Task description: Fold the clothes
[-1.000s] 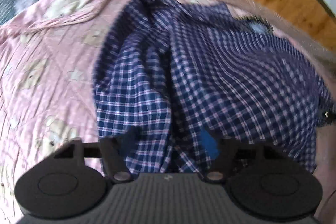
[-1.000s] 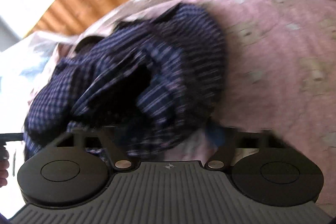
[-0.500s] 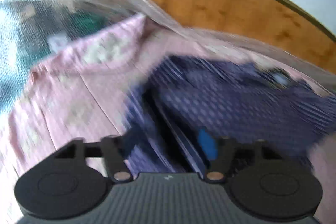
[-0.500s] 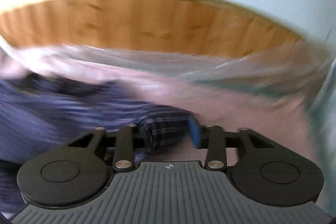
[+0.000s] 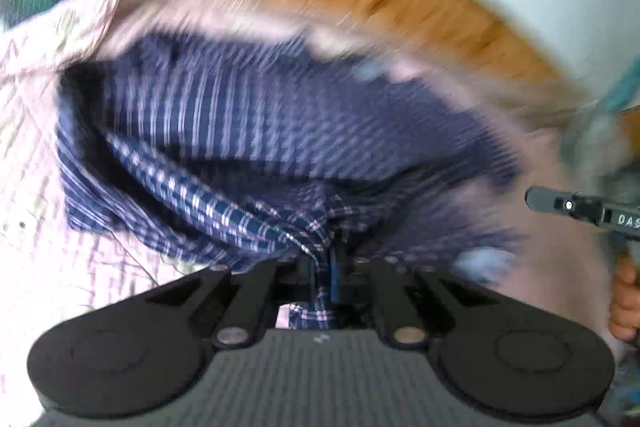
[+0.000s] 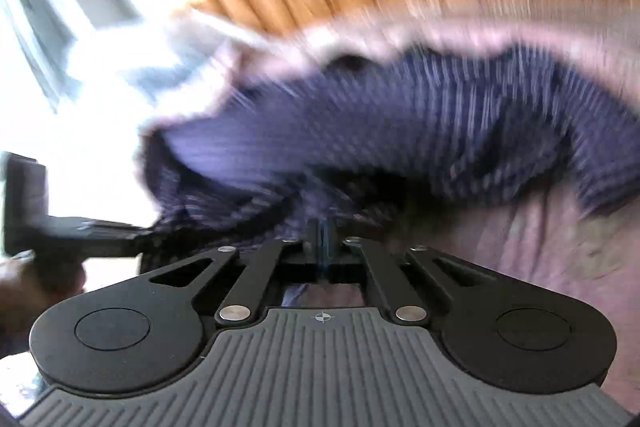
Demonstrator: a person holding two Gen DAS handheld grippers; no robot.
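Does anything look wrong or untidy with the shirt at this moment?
Nothing looks damaged. The checked shirt is bunched, not flat, on the pink bedspread, with both the left gripper and right gripper pinching its edge. Blur hides details.

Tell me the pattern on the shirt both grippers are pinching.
Navy plaid shirt with white and pink lines, clearest in the left wrist view.

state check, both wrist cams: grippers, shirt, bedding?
left gripper: shut on the plaid shirt.
right gripper: shut on the same shirt.
plaid shirt: bunched, unfolded, pulled up at both pinched spots, rest on the bed.
pink quilt: spread under the shirt.
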